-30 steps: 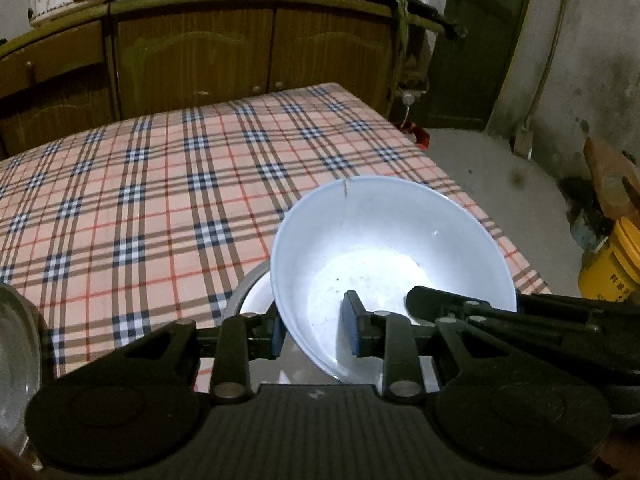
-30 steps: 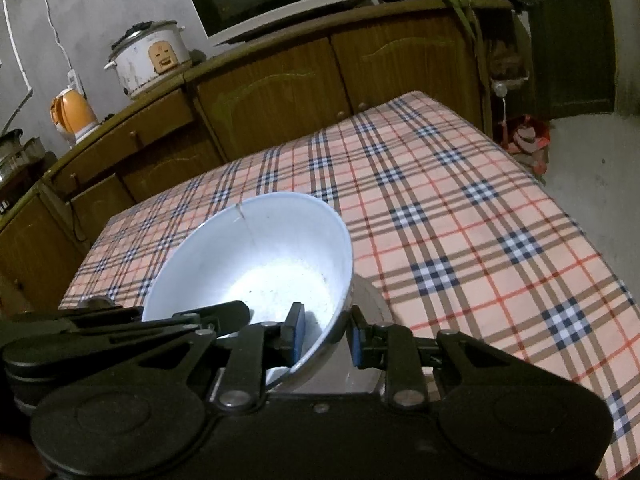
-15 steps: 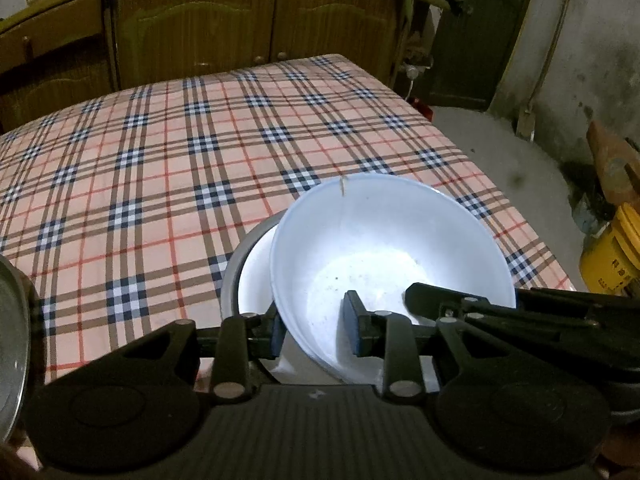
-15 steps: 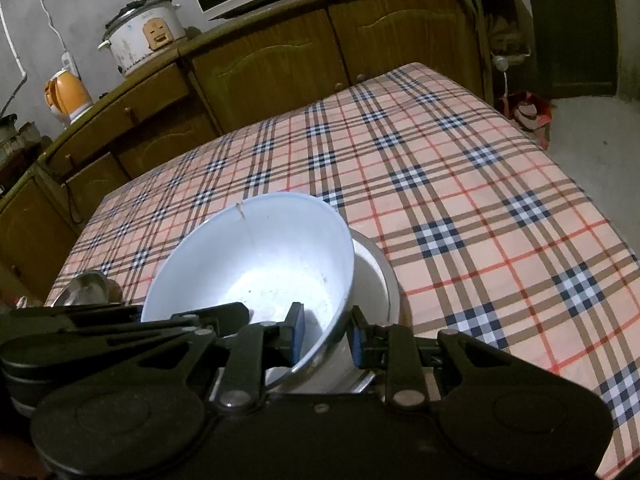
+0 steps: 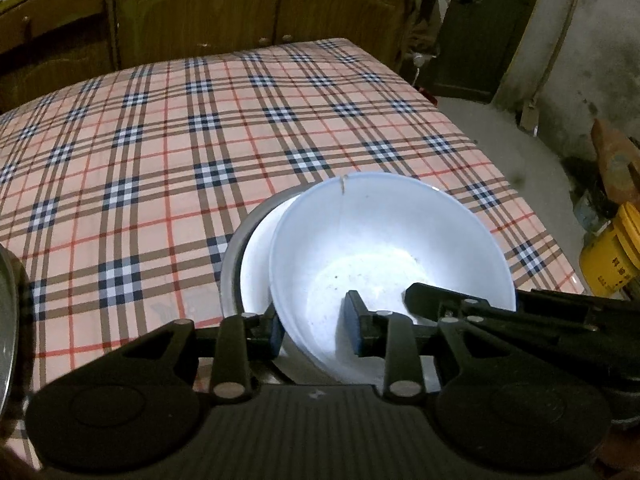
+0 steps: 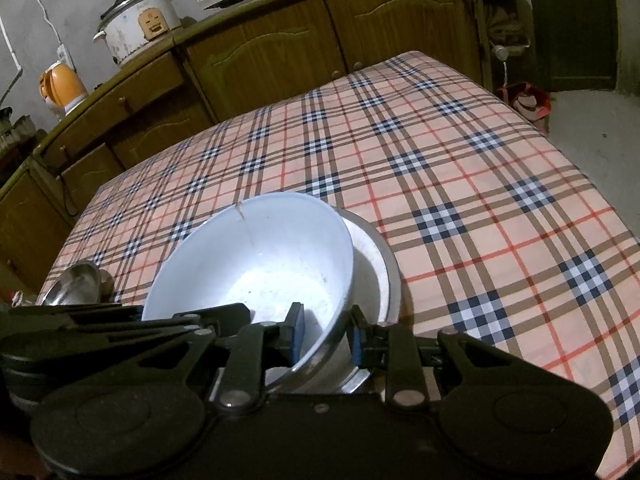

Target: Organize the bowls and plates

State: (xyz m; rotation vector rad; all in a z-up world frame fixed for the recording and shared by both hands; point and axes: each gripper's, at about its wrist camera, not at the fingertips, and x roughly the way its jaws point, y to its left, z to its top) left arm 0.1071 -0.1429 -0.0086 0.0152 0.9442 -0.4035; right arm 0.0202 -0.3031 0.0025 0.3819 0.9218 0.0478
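**Both grippers grip one white bowl over a metal dish**

The white bowl (image 5: 384,248) sits tilted inside a shallow metal dish (image 6: 390,276) near the front edge of the surface, which is covered by a plaid cloth (image 5: 160,152). The left gripper (image 5: 314,328) has its fingers closed on the bowl's near-left rim, one finger inside and one outside. The right gripper (image 6: 326,330) clamps the near-right rim the same way. A second metal dish (image 6: 76,282) lies to the left. Wooden cabinets (image 6: 280,44) stand behind, carrying a rice cooker (image 6: 138,24) and an orange kettle (image 6: 64,86).

Tilted, cracked white bowl (image 5: 384,248) sits partly inside a metal bowl (image 5: 232,264).
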